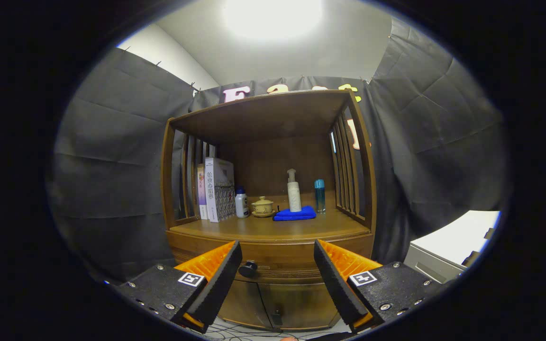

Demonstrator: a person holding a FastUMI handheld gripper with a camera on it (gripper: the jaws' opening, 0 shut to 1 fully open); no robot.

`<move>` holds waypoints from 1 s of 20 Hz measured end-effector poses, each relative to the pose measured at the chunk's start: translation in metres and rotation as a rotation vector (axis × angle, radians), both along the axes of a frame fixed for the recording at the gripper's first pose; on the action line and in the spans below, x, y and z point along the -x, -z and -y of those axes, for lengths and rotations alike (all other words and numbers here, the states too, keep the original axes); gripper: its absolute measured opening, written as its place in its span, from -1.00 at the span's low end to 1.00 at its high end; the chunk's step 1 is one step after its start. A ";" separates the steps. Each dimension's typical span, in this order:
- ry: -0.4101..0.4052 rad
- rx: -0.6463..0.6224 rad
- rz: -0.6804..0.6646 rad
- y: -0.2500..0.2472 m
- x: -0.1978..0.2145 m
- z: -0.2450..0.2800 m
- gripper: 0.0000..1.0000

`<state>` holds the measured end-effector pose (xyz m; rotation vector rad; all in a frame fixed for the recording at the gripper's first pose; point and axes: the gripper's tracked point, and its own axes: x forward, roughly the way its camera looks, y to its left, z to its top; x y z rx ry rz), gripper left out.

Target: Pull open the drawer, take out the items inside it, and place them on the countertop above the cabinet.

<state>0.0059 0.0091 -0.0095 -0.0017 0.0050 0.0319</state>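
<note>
While the gripper [277,251] stood wide open, holding nothing, the drawer [273,269] sat closed under the countertop [268,228]; its knob [248,269] lay between the fingers, nearer the left.

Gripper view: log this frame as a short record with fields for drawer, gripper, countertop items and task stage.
drawer: shut, its dark knob just ahead of the fingers, nearer the left one
hand-held gripper: open, fingers spread, touching nothing
countertop: books upright at left, then small white bottle, lidded cup on saucer, folded blue cloth, pump bottle at the cloth, blue-capped bottle
cabinet doors: closed, below the drawer
task stage: drawer not yet pulled
</note>
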 end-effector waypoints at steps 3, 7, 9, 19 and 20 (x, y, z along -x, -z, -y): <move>-0.019 -0.015 -0.005 0.006 -0.002 -0.003 0.90; -0.028 -0.021 -0.011 0.011 -0.001 -0.004 0.90; -0.019 -0.026 -0.005 0.009 -0.003 -0.001 0.91; 0.017 -0.065 -0.024 0.011 -0.064 -0.005 0.90; 0.018 -0.063 -0.035 0.015 -0.072 -0.007 0.91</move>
